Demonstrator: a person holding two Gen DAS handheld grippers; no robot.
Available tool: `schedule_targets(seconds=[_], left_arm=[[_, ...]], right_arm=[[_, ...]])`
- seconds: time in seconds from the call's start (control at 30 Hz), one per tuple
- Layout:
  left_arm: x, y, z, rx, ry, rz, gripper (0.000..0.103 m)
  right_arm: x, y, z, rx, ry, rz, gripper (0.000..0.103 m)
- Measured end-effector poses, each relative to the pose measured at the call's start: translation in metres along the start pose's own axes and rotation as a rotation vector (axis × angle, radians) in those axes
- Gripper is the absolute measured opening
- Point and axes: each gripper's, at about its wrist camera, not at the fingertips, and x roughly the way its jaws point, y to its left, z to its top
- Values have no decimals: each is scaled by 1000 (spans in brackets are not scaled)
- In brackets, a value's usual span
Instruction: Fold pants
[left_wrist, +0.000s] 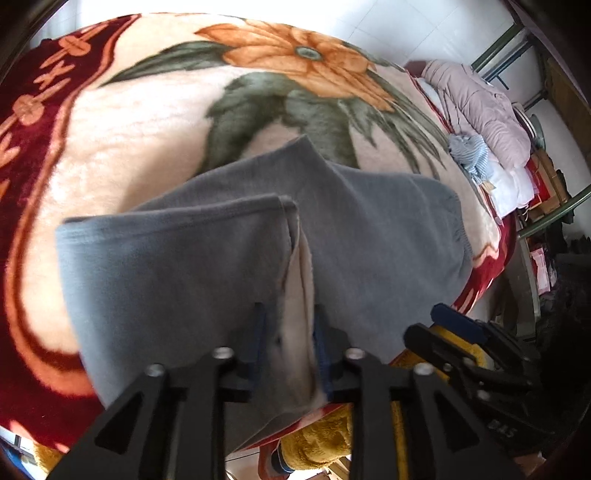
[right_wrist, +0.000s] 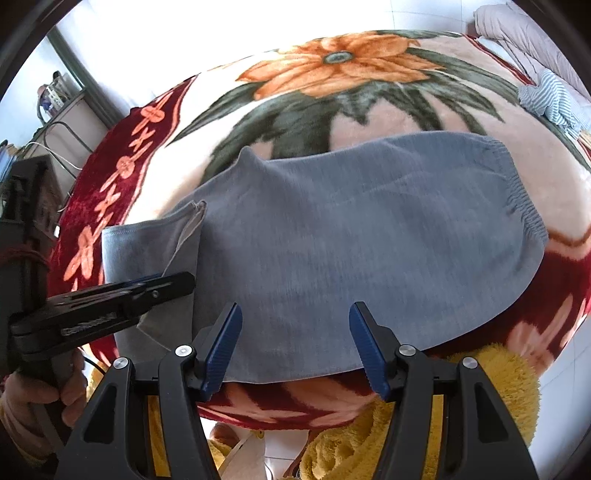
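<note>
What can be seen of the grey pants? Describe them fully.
The grey pants are soft knit fabric with a pale fleecy lining showing at an open edge. They lie flat on the floral blanket, partly folded, a ribbed elastic waistband at the right end and a hemmed cuff layer doubled over at the left. The left gripper is shut on that folded edge; the right gripper hangs open above the near edge.

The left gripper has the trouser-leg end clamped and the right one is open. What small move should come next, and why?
Probably carry the left gripper, shut on the grey pants, toward the elastic waistband; the leg end is lifted, while the right gripper hangs open.
</note>
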Motion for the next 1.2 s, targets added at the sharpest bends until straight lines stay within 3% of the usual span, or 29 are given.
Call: schedule_targets(seconds=[0.07, 0.23, 0.33, 0.47, 0.63, 0.87, 0.9, 0.93, 1.0, 1.03, 1.2], left_arm=[[-11, 0, -1, 11, -26, 32, 43], [-40, 9, -7, 24, -89, 109, 47], [-52, 22, -14, -7, -110, 161, 47], [-57, 45, -22, -73, -113, 170, 47], [-60, 69, -35, -146, -105, 184, 47], [-66, 85, -45, -187, -115, 182, 47], [-67, 86, -46, -192, -118, 180, 47], [-68, 87, -46, -194, -120, 179, 47], [-69, 88, -46, -197, -124, 177, 47], [-69, 88, -46, -198, -125, 175, 47], [-70, 86, -46, -187, -128, 180, 47]], right_arm=[[2, 1, 1, 5, 6, 3, 63], [7, 8, 6, 20, 32, 46, 63], [7, 15, 12, 24, 44, 96, 63], [15, 32, 20, -23, 59, 130, 63], [45, 51, 28, -96, 128, 107, 63], [76, 67, 25, -159, 143, 42, 62], [75, 70, 24, -168, 127, 45, 54], [74, 72, 24, -177, 125, 55, 40], [70, 78, 23, -201, 116, 55, 25], [67, 80, 23, -216, 109, 52, 8], [46, 80, 26, -194, 78, 122, 5]])
